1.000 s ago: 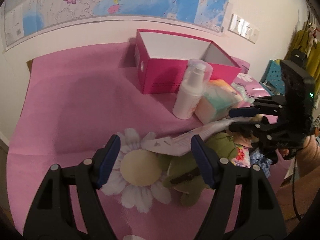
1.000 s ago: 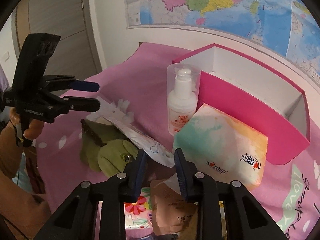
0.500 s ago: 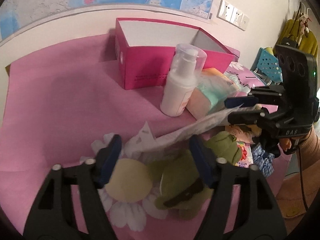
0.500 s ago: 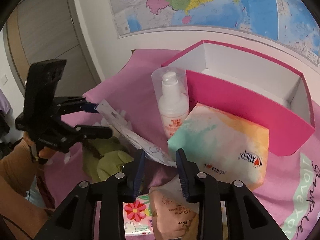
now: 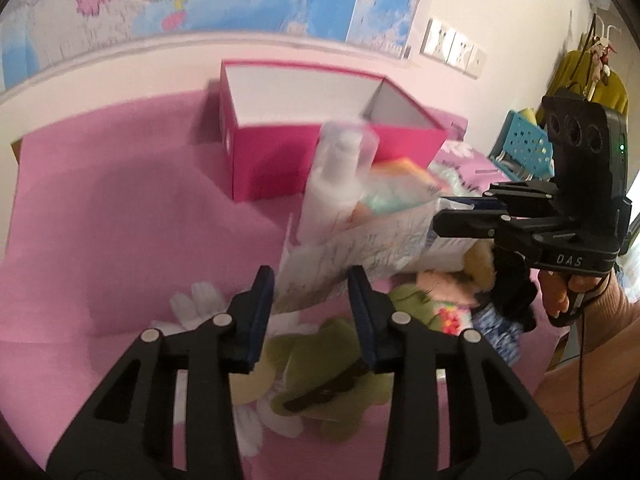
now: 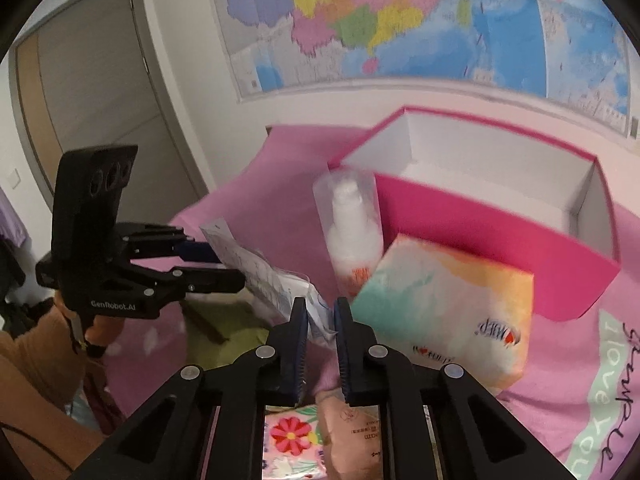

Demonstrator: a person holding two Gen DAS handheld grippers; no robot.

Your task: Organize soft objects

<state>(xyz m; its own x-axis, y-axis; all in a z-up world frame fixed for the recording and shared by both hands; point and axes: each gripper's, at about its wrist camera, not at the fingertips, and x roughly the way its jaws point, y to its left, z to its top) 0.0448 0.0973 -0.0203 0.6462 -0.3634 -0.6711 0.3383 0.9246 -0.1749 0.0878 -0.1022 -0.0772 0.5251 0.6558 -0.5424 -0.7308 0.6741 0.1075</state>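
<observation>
1. The right gripper [image 6: 320,312] is clamped on one end of a flat printed packet [image 6: 276,284], its jaws drawn nearly together with the thin edge pinched between them.
2. The left gripper [image 5: 312,292] has just been closing, and in the right wrist view its jaws meet the far end of the packet; I cannot tell whether the pads press on it yet. The left wrist view is blurred there.
3. Held at both ends, the limp packet hangs stretched between the two grippers, clear of the pile; I judge this stops it sagging or folding while it is carried.
4. Below lie a green plush toy [image 5: 328,376] and small floral packs [image 6: 292,440] on the pink cloth [image 5: 120,240].
5. Just beyond stand a white pump bottle [image 6: 352,240] and a pastel tissue pack [image 6: 448,312], both close against the open pink box [image 6: 480,236], the likely place for the soft things; as far as its inside shows, nothing lies in it.
</observation>
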